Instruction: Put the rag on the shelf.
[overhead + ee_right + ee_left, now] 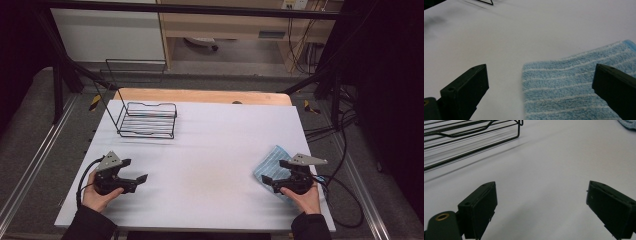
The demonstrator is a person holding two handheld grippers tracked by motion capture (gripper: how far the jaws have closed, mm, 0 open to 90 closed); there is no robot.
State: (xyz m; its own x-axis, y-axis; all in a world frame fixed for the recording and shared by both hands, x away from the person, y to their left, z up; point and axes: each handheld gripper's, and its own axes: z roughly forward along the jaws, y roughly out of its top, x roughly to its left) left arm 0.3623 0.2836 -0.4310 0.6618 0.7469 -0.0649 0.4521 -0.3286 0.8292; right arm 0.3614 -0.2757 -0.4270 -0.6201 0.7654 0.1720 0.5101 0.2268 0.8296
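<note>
A light blue towel with white stripes (270,164) lies flat at the right of the white table (210,150). My right gripper (274,176) hovers over its near part, jaws wide apart and holding nothing. In the right gripper view the towel (571,87) spreads between and ahead of the open jaws. A black wire rack (147,119) stands at the back left. My left gripper (137,175) rests low at the front left, open and empty, pointing right. From the left gripper view the rack (471,140) is ahead to the left, and a towel corner (627,123) shows at top right.
A person's hands (100,197) hold both grippers from the near edge, and black cables (345,195) trail off to the right. The table's wooden far edge (200,95) borders a floor with shelving and more cables behind.
</note>
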